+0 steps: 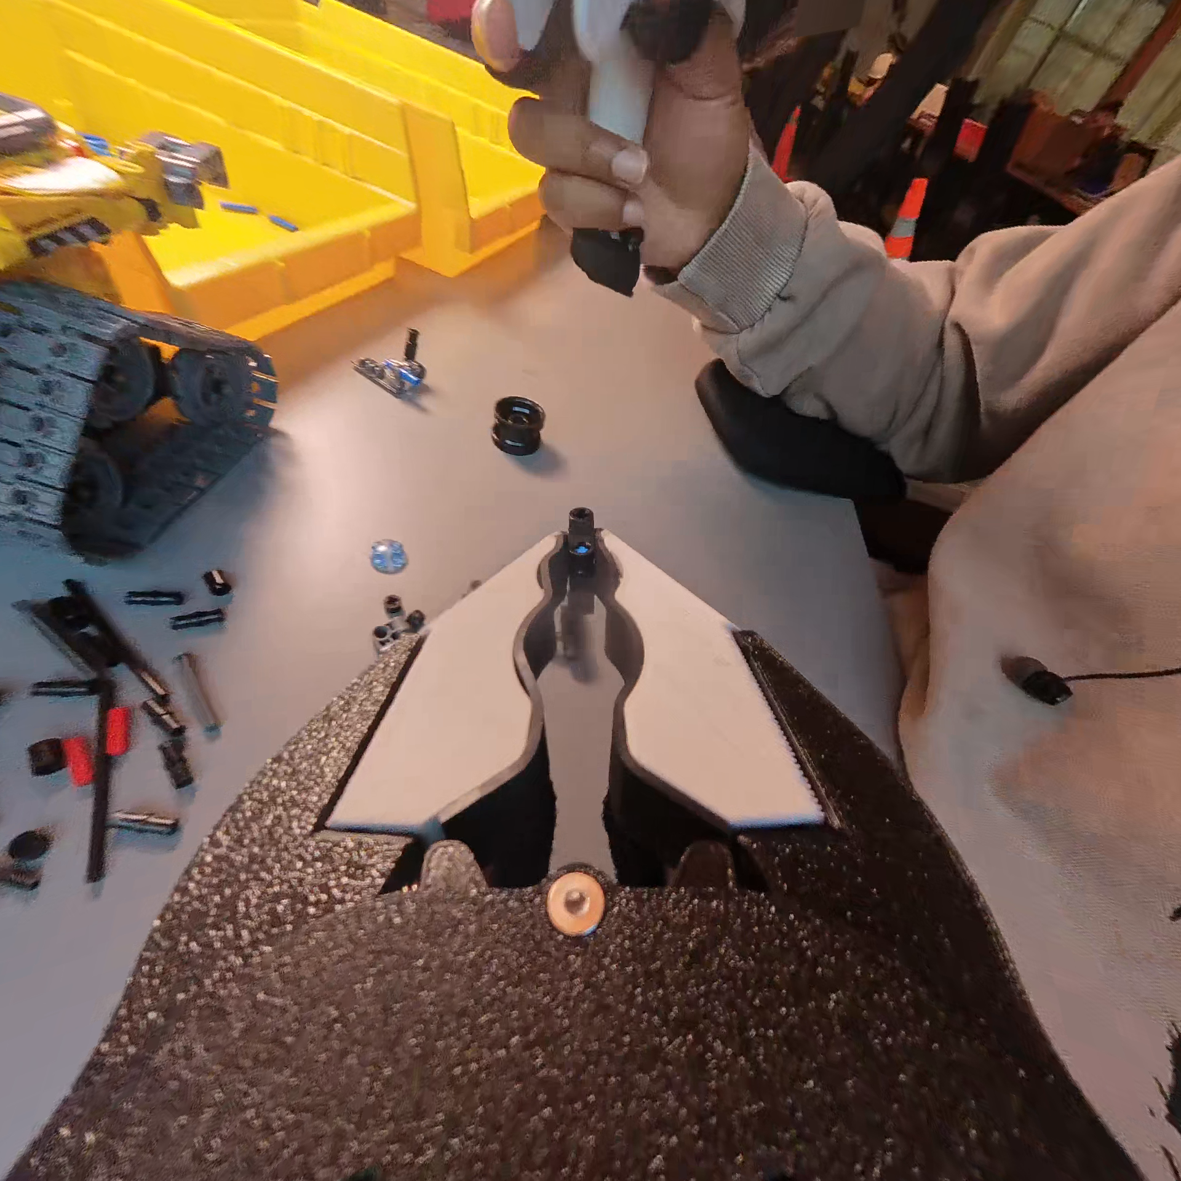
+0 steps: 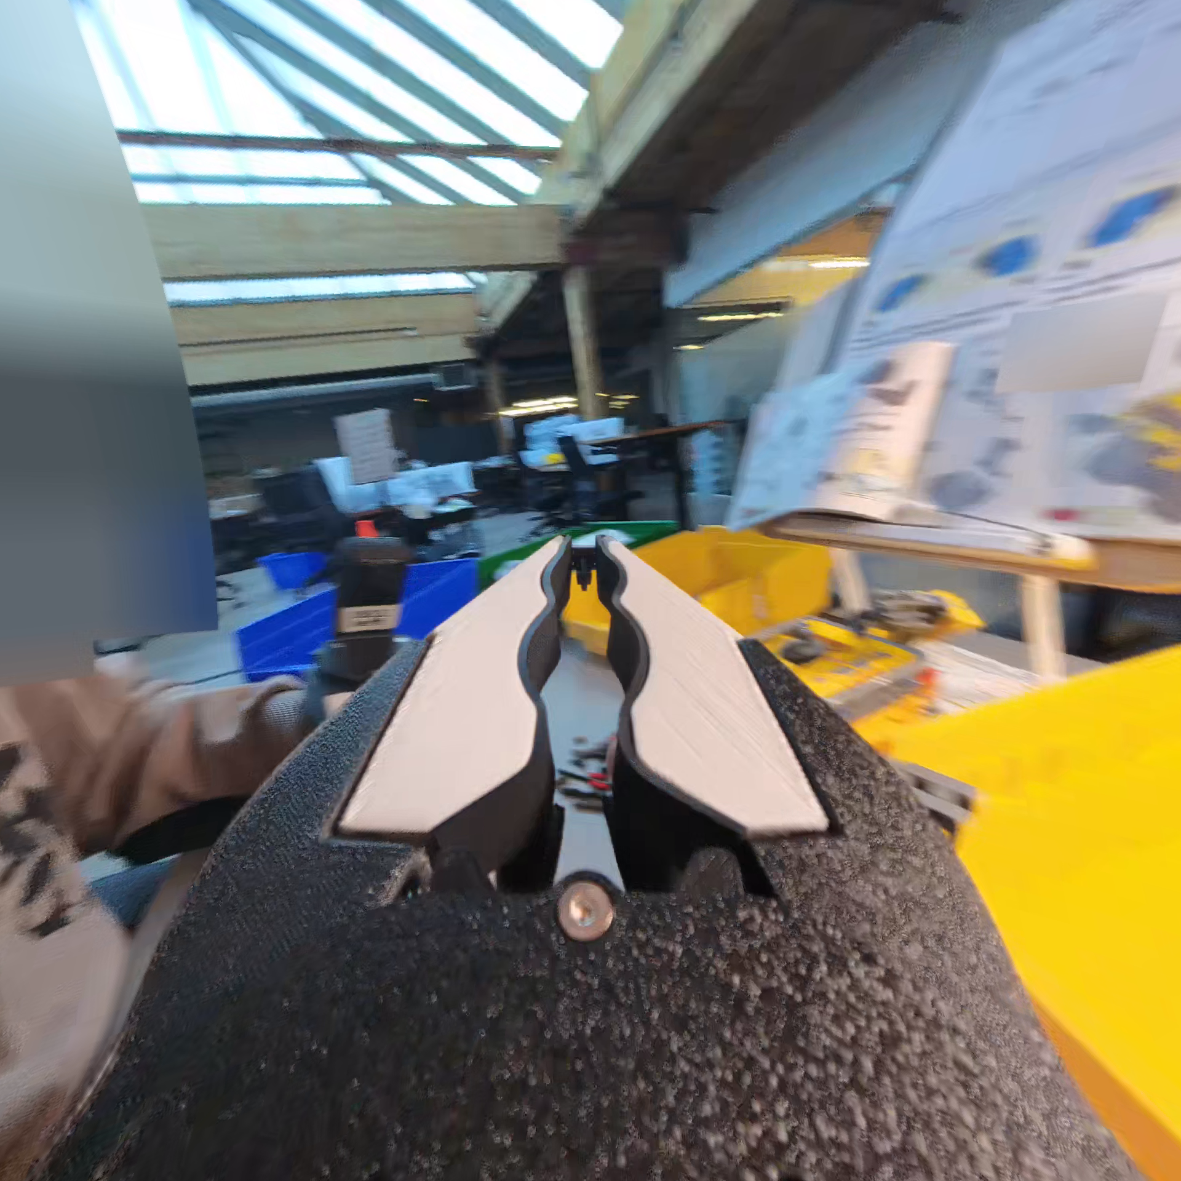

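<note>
Your left tongs [image 1: 580, 543]: nearly closed, tips pinching a small black connector [image 1: 580, 551] with a blue spot, held just above the grey table [image 1: 671, 396].

Your right tongs [image 2: 583, 562]: raised off the table, nearly closed on a tiny black pin [image 2: 581, 571] at the very tips.

Around the left tongs:
- black wheel hub [image 1: 518, 424], ahead, apart from the tips;
- blue-grey round piece [image 1: 388, 556], to the left;
- small blue-and-black assembly [image 1: 395, 369], farther ahead;
- scattered black pins, axles and red pieces [image 1: 102, 735], far left;
- tracked yellow model [image 1: 96, 358], left edge;
- yellow bins [image 1: 358, 147] behind it.

Your hand [image 1: 639, 147] and beige sleeve [image 1: 895, 358] hang over the table ahead and to the right.

Right view: instruction booklet [image 2: 997, 383] propped on a stand, print too blurred to read.
</note>
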Action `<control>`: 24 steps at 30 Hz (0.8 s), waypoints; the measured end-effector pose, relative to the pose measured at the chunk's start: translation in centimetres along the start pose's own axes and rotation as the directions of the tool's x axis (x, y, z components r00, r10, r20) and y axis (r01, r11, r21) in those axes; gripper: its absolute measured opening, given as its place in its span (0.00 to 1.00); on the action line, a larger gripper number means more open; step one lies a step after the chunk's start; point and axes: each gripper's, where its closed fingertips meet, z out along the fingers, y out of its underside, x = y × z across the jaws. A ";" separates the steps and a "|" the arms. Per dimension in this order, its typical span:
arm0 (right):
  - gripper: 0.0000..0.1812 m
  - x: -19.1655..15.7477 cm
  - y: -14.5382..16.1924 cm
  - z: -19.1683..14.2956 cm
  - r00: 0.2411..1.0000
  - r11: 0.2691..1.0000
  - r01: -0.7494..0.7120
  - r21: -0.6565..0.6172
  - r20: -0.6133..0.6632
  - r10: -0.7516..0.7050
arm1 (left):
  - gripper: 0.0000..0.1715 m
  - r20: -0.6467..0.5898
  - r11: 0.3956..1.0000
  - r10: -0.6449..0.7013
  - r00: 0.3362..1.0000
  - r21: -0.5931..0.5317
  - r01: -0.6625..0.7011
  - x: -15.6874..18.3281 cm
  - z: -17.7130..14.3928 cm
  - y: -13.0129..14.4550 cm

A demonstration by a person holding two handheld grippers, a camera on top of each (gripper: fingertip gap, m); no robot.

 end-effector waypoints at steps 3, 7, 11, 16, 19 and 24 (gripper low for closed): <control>0.03 10.1 0.8 -1.5 0.922 0.973 0.061 -0.221 -0.362 -0.140 | 0.04 0.053 0.995 -0.057 0.997 0.080 0.053 -1.3 -0.5 -1.0; 0.03 22.7 4.9 -1.9 0.785 0.865 -0.122 -0.486 -0.581 -0.216 | 0.04 0.111 0.991 -0.052 0.992 0.131 0.037 -2.4 -1.1 -1.3; 0.03 31.9 10.5 -2.6 0.689 0.715 -0.353 -0.604 -0.684 -0.238 | 0.04 0.155 0.990 -0.041 0.987 0.137 0.019 -3.1 -1.6 -1.1; 0.12 36.5 12.9 -2.6 0.625 0.702 -0.479 -0.527 -0.766 -0.149 | 0.04 0.184 0.988 -0.041 0.982 0.157 0.012 -3.8 -2.3 -1.4; 0.14 36.4 10.2 -2.5 0.604 0.796 -0.406 -0.450 -0.785 -0.136 | 0.04 0.170 0.984 -0.070 0.983 0.176 0.039 -4.0 -2.5 -1.5; 0.14 29.1 2.2 -0.9 0.708 0.949 -0.138 -0.282 -0.698 -0.105 | 0.04 0.150 0.980 -0.067 0.986 0.197 0.036 -3.6 -2.3 -1.9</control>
